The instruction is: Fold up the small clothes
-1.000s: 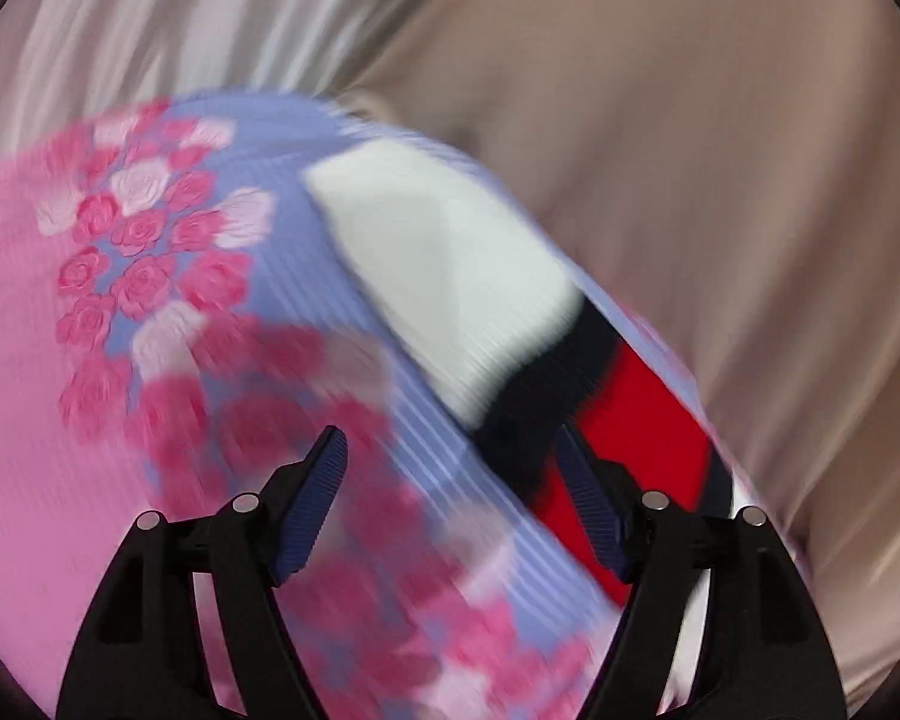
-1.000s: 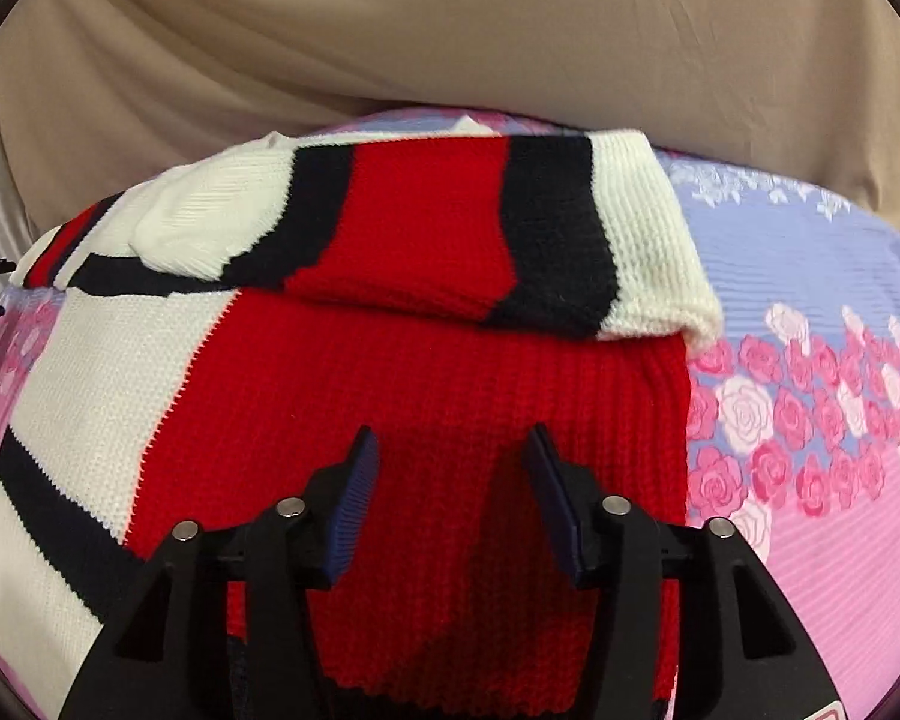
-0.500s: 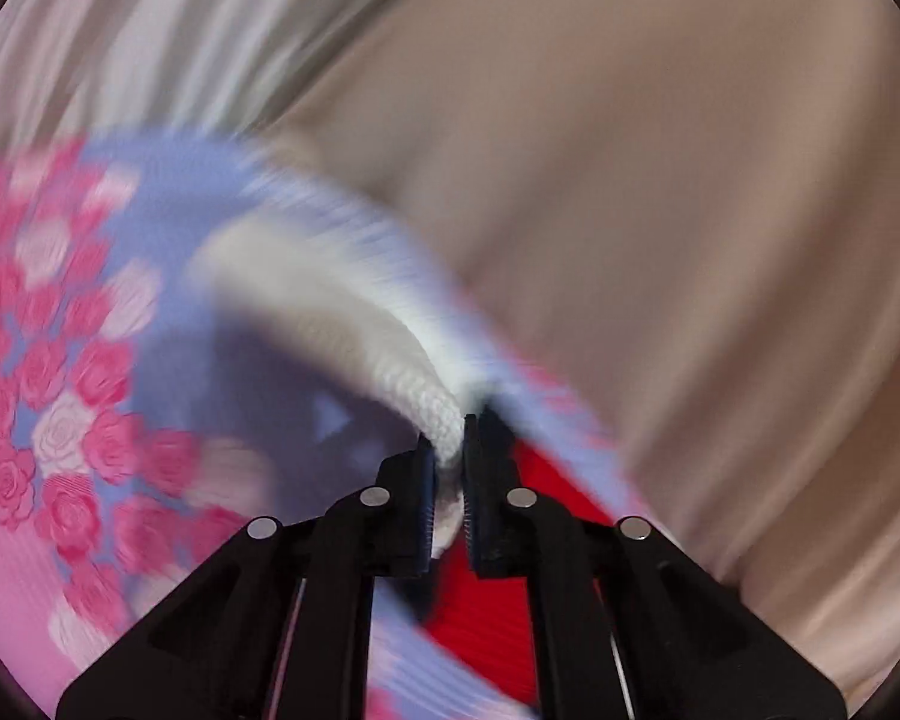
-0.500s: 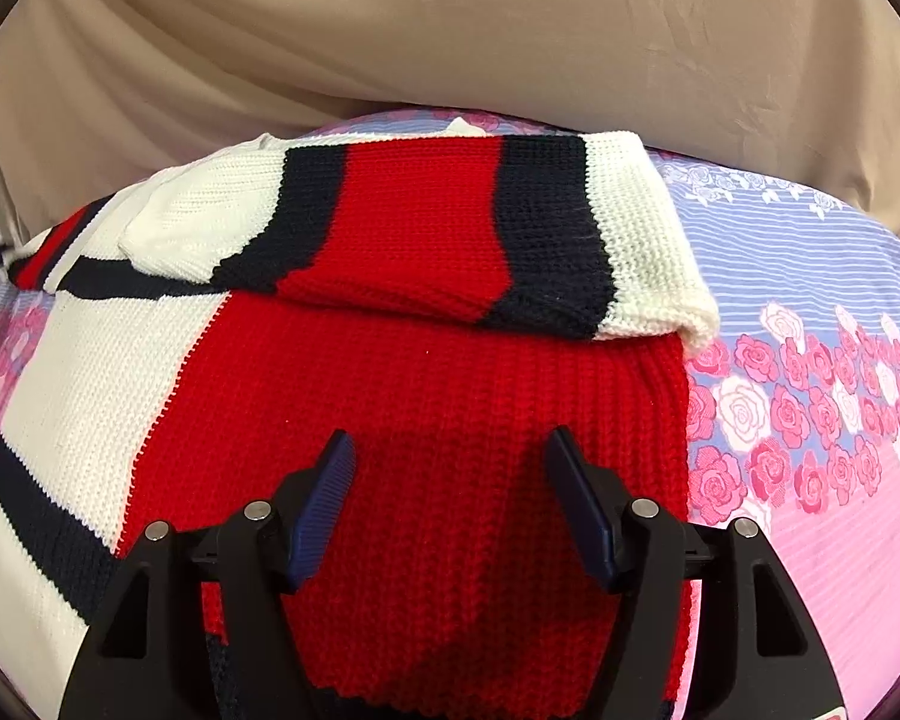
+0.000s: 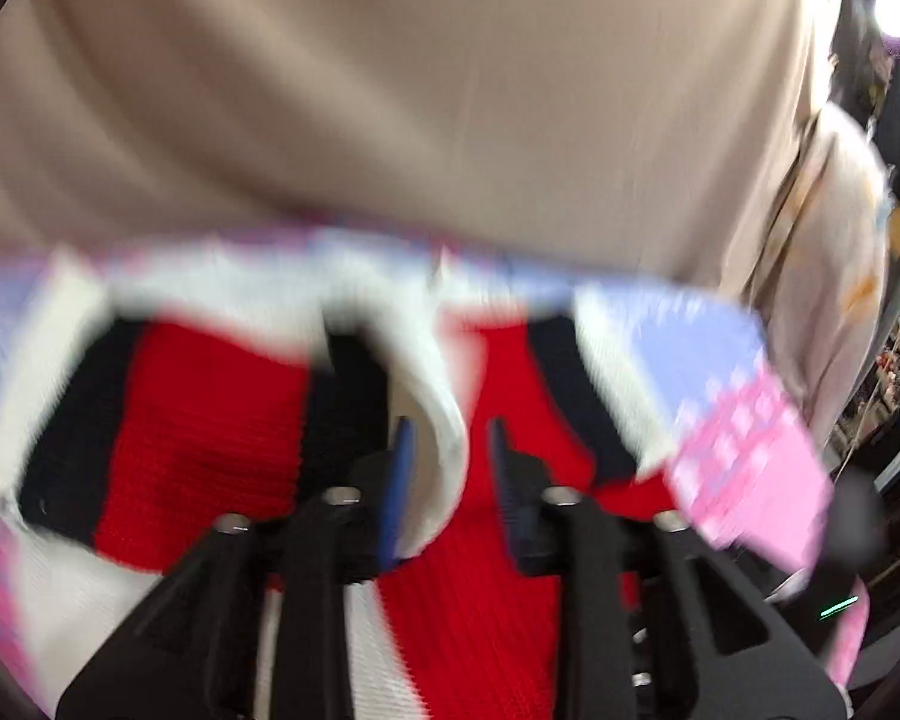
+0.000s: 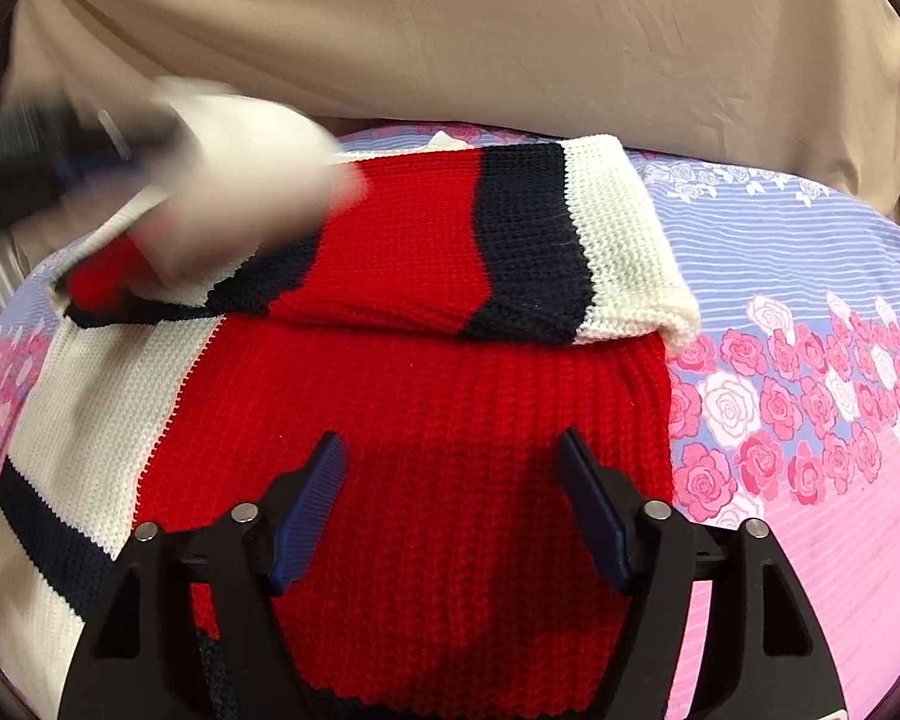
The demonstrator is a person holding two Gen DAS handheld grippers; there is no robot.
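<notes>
A red, white and navy knit sweater (image 6: 426,420) lies on the floral sheet (image 6: 810,372), with one sleeve (image 6: 450,240) folded across its upper part. My right gripper (image 6: 450,468) hovers over the red body with its jaws opening and nothing between them. In the blurred left wrist view, my left gripper (image 5: 450,456) is over the sweater (image 5: 210,432) with its jaws opening. The other sleeve's white cuff (image 5: 435,420) lies between them against the left pad, clear of the right pad. The right wrist view shows that cuff (image 6: 240,180) as a blur at the upper left.
A beige cloth (image 6: 510,30) hangs behind the bed along its far edge. Pink and lilac rose-print sheet spreads to the right of the sweater. At the far right of the left wrist view are a pale draped garment (image 5: 828,276) and dark room clutter.
My left gripper shut on the white cuff at the bed's left side, swept it fast across onto the sweater, and its jaws have parted. My right gripper stayed in place while its jaws widened.
</notes>
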